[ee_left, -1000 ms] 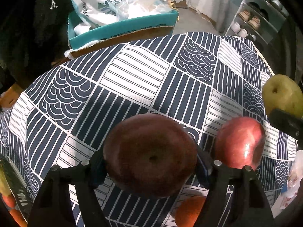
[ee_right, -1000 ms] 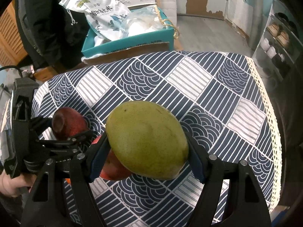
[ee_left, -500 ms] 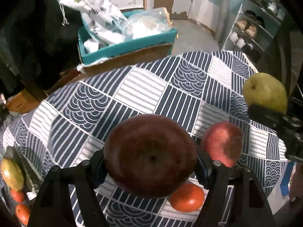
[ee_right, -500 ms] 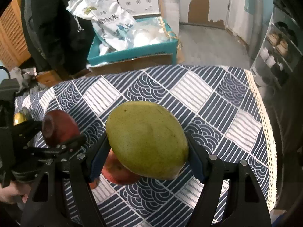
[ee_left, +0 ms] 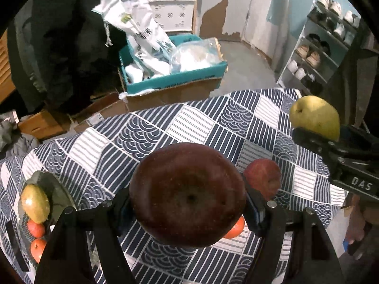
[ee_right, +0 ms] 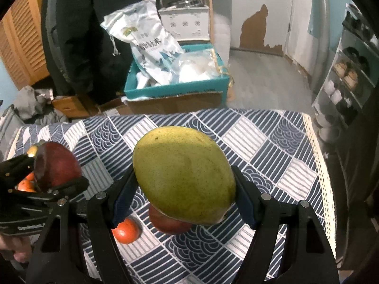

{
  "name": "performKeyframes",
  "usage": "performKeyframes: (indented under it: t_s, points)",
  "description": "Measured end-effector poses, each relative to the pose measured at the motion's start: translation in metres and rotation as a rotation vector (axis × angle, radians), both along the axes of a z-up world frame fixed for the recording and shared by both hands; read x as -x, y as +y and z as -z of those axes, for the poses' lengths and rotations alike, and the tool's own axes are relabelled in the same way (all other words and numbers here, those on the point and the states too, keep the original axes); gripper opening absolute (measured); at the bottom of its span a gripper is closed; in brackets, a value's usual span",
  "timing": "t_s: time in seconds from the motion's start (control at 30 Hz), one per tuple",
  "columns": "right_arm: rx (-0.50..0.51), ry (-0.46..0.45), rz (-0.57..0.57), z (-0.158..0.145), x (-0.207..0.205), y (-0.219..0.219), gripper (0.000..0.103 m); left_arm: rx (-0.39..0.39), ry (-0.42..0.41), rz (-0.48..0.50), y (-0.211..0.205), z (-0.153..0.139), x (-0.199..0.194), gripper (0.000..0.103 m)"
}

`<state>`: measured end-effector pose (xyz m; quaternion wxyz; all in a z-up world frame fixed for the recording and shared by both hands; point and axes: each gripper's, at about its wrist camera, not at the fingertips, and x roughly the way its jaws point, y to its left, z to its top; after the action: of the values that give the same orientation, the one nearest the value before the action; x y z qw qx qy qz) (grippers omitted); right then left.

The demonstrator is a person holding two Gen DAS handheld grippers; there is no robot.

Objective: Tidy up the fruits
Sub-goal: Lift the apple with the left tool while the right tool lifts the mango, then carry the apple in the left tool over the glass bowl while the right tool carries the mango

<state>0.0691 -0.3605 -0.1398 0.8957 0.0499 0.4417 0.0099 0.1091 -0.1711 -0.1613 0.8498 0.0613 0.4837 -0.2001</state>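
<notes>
Now the left gripper (ee_left: 187,203) clamps a dark apple (ee_left: 187,194) and the right gripper (ee_right: 184,194) a mango (ee_right: 184,175); smooth round skins could slip out.

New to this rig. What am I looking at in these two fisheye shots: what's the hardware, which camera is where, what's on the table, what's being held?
There is no robot arm here. A person holds a two-finger gripper in each hand, and each gripper carries a fisheye camera looking forward along its fingers, so the black prongs at the bottom of each picture are that gripper's own fingers.

In the left wrist view, the left gripper is clamped on a dark red apple. In the right wrist view, the right gripper is clamped on a green mango. Each camera also catches the other gripper at its edge.

Below is a table with a navy and white patterned cloth. Loose on it lie a second red apple and an orange. At the left edge a dark tray holds another mango and small oranges.
</notes>
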Motion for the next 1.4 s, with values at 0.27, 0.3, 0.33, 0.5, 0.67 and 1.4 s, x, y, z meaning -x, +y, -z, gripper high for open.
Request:
performKeyframes:
  t_s: [0.27,0.3,0.33,0.5,0.67,1.4]
  points:
    - [0.013,-0.044,-0.018,-0.025,0.006,0.017,0.076,0.010,-0.059,-0.045,0.028,-0.032,0.014,0.077]
    - [0.017,-0.049,-0.020,-0.028,0.007,0.019,0.076,0.012,-0.064,-0.050,0.032,-0.036,0.017,0.077]
    - [0.023,-0.055,-0.023,-0.031,0.008,0.021,0.076,0.015,-0.068,-0.055,0.035,-0.039,0.018,0.077]
    - [0.027,-0.084,-0.044,-0.045,0.013,0.034,0.076,0.033,-0.093,-0.074,0.053,-0.053,0.026,0.077]
    - [0.028,-0.105,-0.071,-0.056,0.015,0.050,0.076,0.042,-0.105,-0.094,0.067,-0.061,0.031,0.077]
    - [0.013,-0.108,-0.222,-0.061,-0.011,0.147,0.076,0.031,-0.103,-0.269,0.162,-0.054,0.031,0.077]
